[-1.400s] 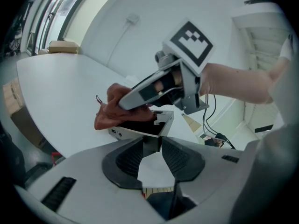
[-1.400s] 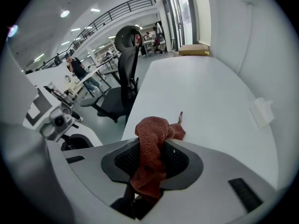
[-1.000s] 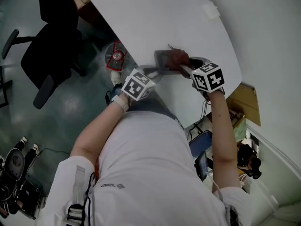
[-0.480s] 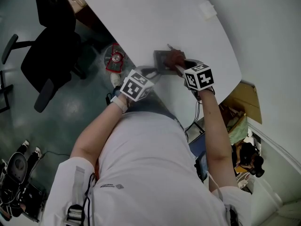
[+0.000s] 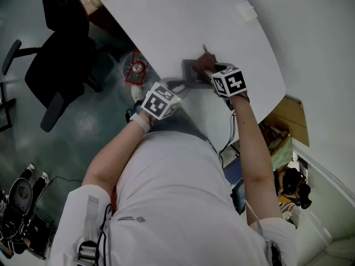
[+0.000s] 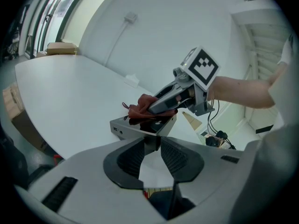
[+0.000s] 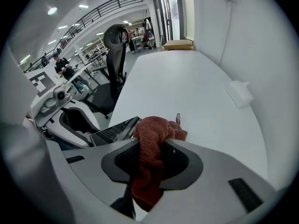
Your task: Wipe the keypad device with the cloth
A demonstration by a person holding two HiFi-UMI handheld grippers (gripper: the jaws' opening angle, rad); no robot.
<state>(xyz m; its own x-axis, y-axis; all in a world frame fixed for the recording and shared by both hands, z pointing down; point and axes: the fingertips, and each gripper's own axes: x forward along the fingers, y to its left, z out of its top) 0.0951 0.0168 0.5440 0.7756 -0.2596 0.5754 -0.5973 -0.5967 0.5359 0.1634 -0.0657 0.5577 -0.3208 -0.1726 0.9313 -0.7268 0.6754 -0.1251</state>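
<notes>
**A:** Which step is in hand?

**B:** The wipe itself, I'd judge, right at its start. The right gripper (image 7: 152,145) is clamped on the red cloth (image 7: 156,125). In the head view, the bunched end sits over the upper right part of the keypad device (image 5: 193,73).

**A:** And the other one?

**B:** The left gripper (image 6: 152,141) has just been closing. The device's near corner stands between its 2 jaws, and the pads look to be pinching it to steady it.

**A:** Where is the device?

**B:** Just above the middle of the head view, on the white table (image 5: 183,21), close to the table's lower edge.

**A:** Which way does it point?

**B:** Face up, with the keys showing at the centre left of the right gripper view. Its long axis seems to run roughly left to right in the head view. A side with small ports faces the lower left of the left gripper view. I can't tell whether the pinched corner is lifted.

**A:** What does the next move call for?

**B:** Probably a light press of the cloth and a drag along that axis, over the keys, while the left grip holds.
</notes>
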